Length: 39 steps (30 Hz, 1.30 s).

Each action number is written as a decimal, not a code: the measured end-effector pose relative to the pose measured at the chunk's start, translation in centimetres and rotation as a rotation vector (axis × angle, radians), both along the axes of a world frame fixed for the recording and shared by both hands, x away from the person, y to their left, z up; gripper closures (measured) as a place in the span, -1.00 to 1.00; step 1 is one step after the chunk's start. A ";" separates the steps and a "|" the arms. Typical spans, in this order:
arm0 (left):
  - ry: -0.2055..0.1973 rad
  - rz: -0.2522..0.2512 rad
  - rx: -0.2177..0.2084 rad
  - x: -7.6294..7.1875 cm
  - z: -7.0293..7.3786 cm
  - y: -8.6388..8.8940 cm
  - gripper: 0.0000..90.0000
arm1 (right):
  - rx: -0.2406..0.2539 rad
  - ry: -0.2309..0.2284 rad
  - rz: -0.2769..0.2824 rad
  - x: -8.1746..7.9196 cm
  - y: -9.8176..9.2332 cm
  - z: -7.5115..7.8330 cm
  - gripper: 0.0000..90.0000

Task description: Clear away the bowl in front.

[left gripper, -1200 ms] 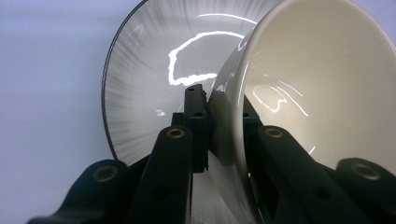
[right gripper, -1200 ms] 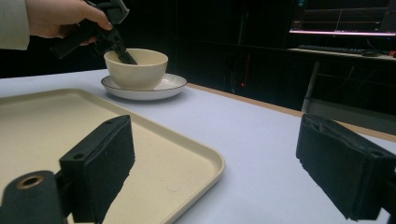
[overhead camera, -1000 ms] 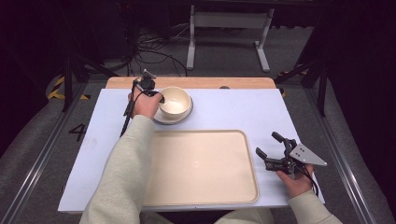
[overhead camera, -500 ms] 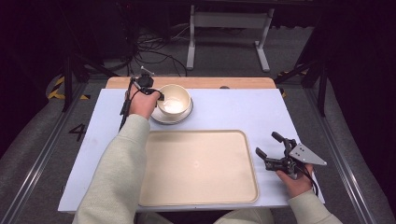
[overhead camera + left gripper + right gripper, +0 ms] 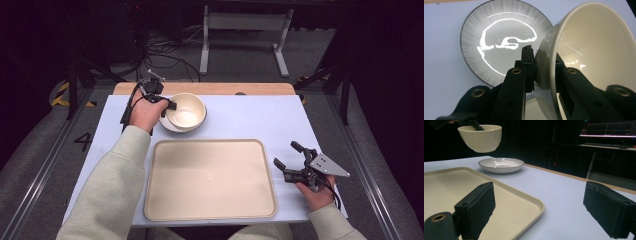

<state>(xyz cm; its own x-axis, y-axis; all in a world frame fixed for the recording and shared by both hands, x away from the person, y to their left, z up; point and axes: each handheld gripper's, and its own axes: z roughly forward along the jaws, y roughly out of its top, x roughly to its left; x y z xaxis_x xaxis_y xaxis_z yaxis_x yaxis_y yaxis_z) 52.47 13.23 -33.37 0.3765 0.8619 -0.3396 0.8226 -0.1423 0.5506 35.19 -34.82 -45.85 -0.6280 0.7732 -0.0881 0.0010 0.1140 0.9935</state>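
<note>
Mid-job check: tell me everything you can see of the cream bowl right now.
The cream bowl is glossy, ceramic-looking, round and deep, and looks empty. The left tongs are shut on its rim, one jaw inside and one outside the wall. In the right gripper view it hangs clear above the shallow white plate with a dark rim line, not touching it. It is tilted in the left gripper view. From the high view it sits at the table's far left, beyond the beige tray.
</note>
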 end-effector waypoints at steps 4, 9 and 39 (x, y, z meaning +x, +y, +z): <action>0.005 -0.032 -0.009 -0.6 0.4 -0.1 0.77 | -0.002 -0.001 -0.001 0.0 0.0 0.0 -0.76; 0.005 -0.083 0.003 -1.6 1.0 -0.7 0.76 | -0.003 -0.001 0.001 0.0 0.0 0.0 -0.76; -0.009 -0.376 0.029 -6.4 3.2 -4.5 0.76 | -0.003 -0.002 0.003 0.0 0.0 0.0 -0.77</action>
<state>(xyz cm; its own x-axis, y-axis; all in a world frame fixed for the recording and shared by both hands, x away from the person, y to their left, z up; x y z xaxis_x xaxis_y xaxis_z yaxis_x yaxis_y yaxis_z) 46.09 8.74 -30.17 0.6709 0.6725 -0.3126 0.7055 -0.4488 0.5486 35.18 -34.85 -45.86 -0.6299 0.7712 -0.0920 -0.0016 0.1171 0.9931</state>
